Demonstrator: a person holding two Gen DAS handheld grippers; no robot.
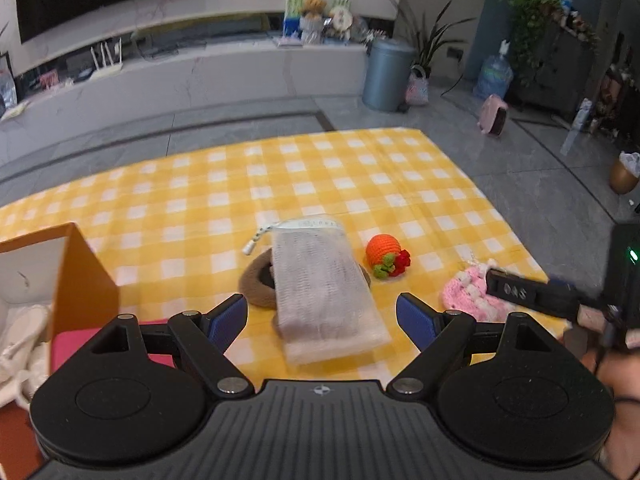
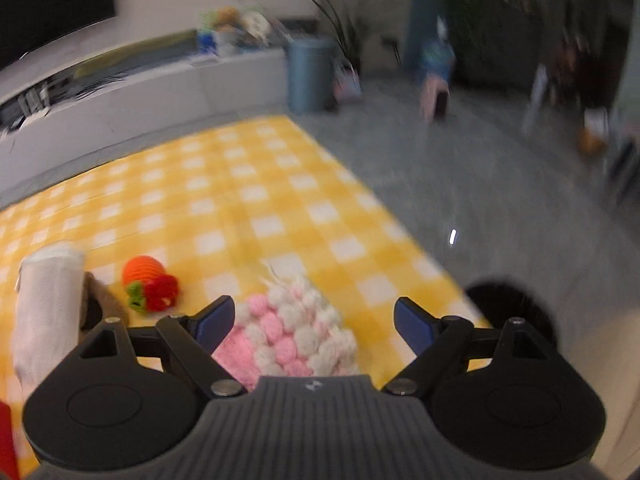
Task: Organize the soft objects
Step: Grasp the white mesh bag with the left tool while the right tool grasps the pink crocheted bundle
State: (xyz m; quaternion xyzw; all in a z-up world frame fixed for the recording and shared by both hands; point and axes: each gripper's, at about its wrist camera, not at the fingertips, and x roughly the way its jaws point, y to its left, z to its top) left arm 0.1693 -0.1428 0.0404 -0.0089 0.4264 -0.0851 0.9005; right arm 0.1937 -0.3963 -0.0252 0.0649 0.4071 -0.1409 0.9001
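Yellow-and-white checked cloth point(image 1: 304, 168) over the tabletop, grey tiled floor beyond; both my tongs spread wide, nothing between them.

Far left, an orange box point(image 1: 80, 276) stands open with pale fabric inside. My left tongs point(image 1: 320, 320) hang above a white mesh pouch point(image 1: 324, 284), which lies flat across a brown knitted ring point(image 1: 256, 284); the pads are clear of it on both sides. Just right of the pouch sits an orange crochet fruit point(image 1: 383, 249) with a green and red tuft. Further right, near the cloth's edge, lies a pink-and-white knitted piece point(image 2: 296, 336); my right tongs point(image 2: 314, 324) hover over it, fingers apart, not gripping. Right view is blurred.
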